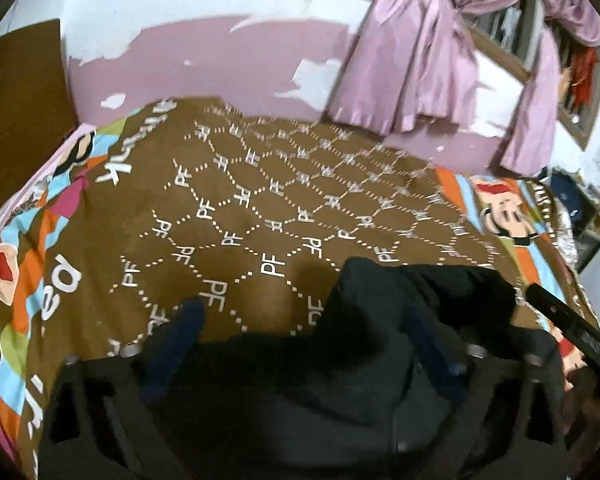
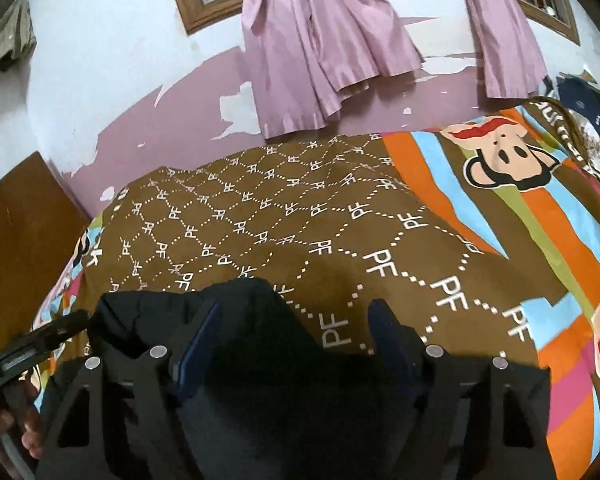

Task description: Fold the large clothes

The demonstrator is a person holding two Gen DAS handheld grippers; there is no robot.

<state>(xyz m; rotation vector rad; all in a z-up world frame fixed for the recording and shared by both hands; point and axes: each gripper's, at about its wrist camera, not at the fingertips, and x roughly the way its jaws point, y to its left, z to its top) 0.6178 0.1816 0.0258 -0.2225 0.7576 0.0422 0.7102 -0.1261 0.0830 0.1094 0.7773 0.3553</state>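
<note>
A dark navy, nearly black garment (image 1: 400,320) lies bunched on the near part of the bed (image 1: 260,184). In the left wrist view my left gripper (image 1: 312,332) is open, its blue fingers (image 1: 188,316) wide apart, with the garment lying between and over them. The right finger is mostly hidden by cloth. In the right wrist view my right gripper (image 2: 296,324) is open over the same garment (image 2: 228,312), its blue fingers (image 2: 380,320) spread with cloth between them. The other gripper's black body shows at the right edge of the left wrist view (image 1: 568,324) and at the left edge of the right wrist view (image 2: 28,348).
The bed has a brown "PF" patterned cover with striped cartoon-monkey borders (image 2: 500,160). Pink curtains (image 2: 320,48) hang from a wooden window frame on the peeling pink and white wall behind. A brown wooden panel (image 1: 20,100) stands at the left. Clutter (image 1: 572,196) sits at the far right.
</note>
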